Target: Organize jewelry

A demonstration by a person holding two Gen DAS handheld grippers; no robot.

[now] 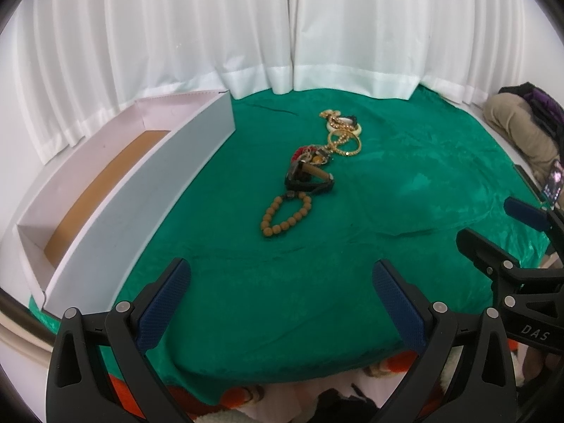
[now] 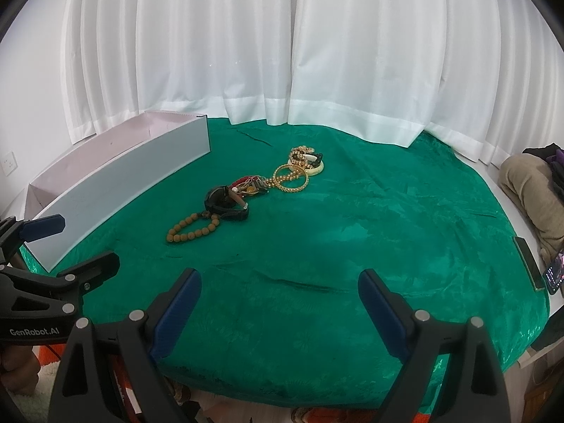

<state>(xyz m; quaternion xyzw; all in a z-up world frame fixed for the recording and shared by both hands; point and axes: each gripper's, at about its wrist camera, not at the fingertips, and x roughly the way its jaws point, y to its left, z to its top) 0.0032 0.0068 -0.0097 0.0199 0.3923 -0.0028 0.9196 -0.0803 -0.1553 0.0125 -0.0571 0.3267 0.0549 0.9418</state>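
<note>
A row of jewelry lies on the green cloth [image 1: 405, 190]: a brown bead bracelet [image 1: 287, 215] [image 2: 193, 227] nearest, then a black watch [image 1: 309, 180] [image 2: 225, 202], a red and mixed pile [image 1: 312, 155] [image 2: 252, 184], a gold bangle [image 1: 344, 142] [image 2: 292, 177] and a cream ring with gold chain [image 1: 343, 123] [image 2: 306, 160] farthest. A long white box [image 1: 141, 190] [image 2: 120, 183], open at the top with a brown floor, stands at the left. My left gripper [image 1: 282, 282] and my right gripper [image 2: 280, 292] are open and empty, near the cloth's front edge, short of the jewelry.
White curtains [image 1: 282, 35] hang behind the table. Clothes [image 1: 521, 130] and a phone [image 1: 553, 183] lie at the far right. The right gripper shows in the left wrist view [image 1: 493, 232], and the left gripper in the right wrist view [image 2: 63, 246].
</note>
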